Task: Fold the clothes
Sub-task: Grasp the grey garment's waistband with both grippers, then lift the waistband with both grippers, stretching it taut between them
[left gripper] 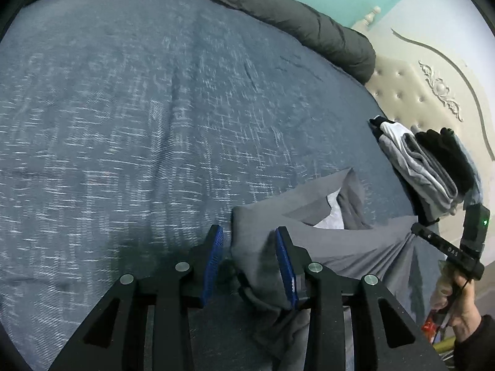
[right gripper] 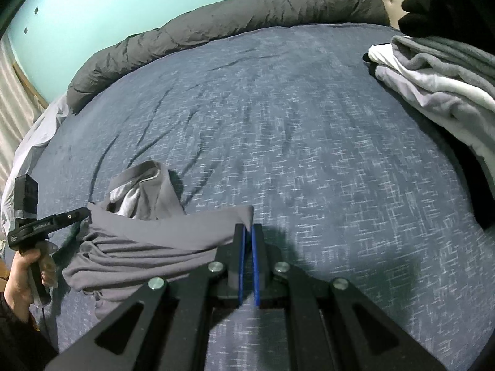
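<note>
Grey stretchy garment (right gripper: 148, 241) spread on blue bed (right gripper: 309, 142); corner pinched by clenched right gripper (right gripper: 249, 232), left gripper (left gripper: 249, 241) released at nine o'clock, for flattening.

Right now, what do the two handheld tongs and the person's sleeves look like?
Both tongs, left tongs and right tongs, are black angular linkages with silver round pivot pins and blue ribbed pads. Seen from across, each has a black handle with white lettering and a boxy black module on top; one shows a green light. Sleeves are dark.

Right gripper (right gripper: 248, 232) pinches a grey garment (right gripper: 148, 244) corner on a blue bed (right gripper: 309, 130); left gripper (right gripper: 77, 215) near left; folded clothes (right gripper: 433, 80) far right.
</note>
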The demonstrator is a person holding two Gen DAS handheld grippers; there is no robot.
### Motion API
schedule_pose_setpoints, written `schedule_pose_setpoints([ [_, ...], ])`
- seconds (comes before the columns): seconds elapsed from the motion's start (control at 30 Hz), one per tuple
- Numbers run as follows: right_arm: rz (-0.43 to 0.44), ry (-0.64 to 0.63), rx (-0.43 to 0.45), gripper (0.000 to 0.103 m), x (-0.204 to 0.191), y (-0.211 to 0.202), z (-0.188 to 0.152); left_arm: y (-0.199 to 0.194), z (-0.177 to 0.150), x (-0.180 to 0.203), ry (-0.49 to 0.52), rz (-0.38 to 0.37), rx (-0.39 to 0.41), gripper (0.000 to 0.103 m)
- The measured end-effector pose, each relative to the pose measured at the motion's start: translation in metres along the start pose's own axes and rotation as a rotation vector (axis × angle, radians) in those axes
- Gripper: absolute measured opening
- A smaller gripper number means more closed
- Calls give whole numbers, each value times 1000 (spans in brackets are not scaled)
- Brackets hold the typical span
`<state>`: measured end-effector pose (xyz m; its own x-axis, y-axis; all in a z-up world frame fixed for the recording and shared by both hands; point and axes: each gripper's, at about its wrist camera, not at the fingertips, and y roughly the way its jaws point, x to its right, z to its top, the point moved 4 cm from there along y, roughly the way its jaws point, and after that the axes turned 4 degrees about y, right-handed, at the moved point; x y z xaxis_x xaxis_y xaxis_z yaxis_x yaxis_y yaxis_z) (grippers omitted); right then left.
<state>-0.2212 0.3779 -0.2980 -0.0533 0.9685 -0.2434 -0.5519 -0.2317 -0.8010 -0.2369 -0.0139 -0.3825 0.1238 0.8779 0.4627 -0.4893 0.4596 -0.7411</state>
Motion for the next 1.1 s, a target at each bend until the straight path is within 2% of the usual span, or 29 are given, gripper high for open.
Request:
schedule_pose_setpoints([
  [0.17, -55, 35, 34, 3, 18, -3, 7, 7, 2, 6, -1, -8, -3, 38],
  [0.53, -19, 32, 23, 3, 17, 2, 6, 20, 1, 18, 18, -53, -17, 37],
  [0.6, -16, 37, 21, 3, 18, 3, 5, 20, 1, 19, 27, -59, -16, 22],
  [0.63, -11, 38, 23, 3, 18, 2, 4, 19, 1, 21, 33, -62, -15, 10],
  [0.7, -4, 38, 29, 3, 16, 0, 4, 16, 2, 23, 41, -60, -6, 5],
  [0.83, 14, 20, 50, 3, 6, -13, 7, -9, 6, 30, 84, -51, 48, 2],
  [1.1, 93, -74, 130, 3, -43, -64, 26, -117, 14, 34, 132, -25, 188, 2],
])
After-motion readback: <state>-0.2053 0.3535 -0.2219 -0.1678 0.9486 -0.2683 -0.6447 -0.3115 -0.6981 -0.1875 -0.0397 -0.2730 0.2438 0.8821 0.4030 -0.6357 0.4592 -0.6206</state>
